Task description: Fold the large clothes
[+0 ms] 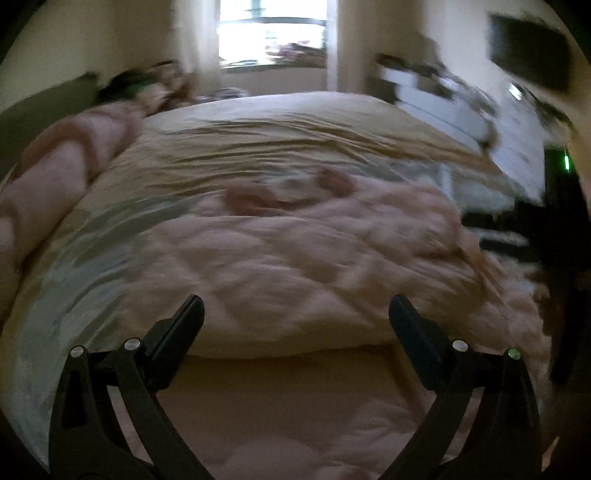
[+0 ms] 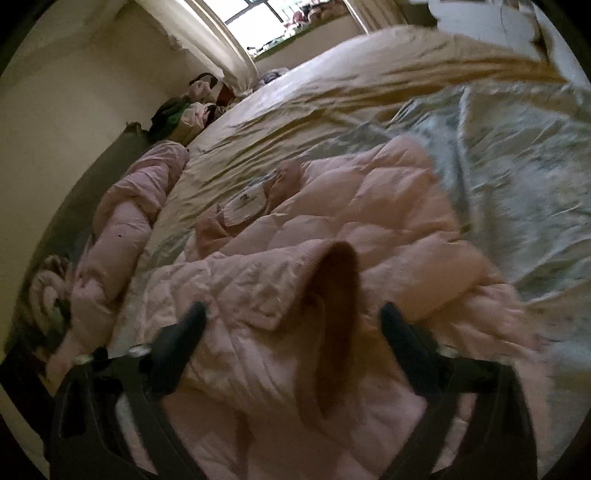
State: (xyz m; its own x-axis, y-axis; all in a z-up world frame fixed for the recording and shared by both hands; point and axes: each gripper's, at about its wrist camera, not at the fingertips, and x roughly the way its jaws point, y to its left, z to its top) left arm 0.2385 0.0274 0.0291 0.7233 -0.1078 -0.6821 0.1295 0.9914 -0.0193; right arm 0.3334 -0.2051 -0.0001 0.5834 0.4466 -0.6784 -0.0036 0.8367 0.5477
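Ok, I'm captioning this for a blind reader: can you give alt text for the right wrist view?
A pink quilted jacket lies rumpled on a bed, and the right gripper hovers over it, fingers apart on either side of a raised sleeve cuff. A rolled pink garment lies along the bed's left edge, with a bright window beyond.

Daylight comes only from the window (image 1: 273, 33), blown out to white glare; the room around it is dim and warm-toned. Motion blur smears the left wrist view, worst on the shelves (image 1: 461, 96) right of the window. Fisheye bending curves the bed (image 2: 332, 92), and black vignette fills every corner.
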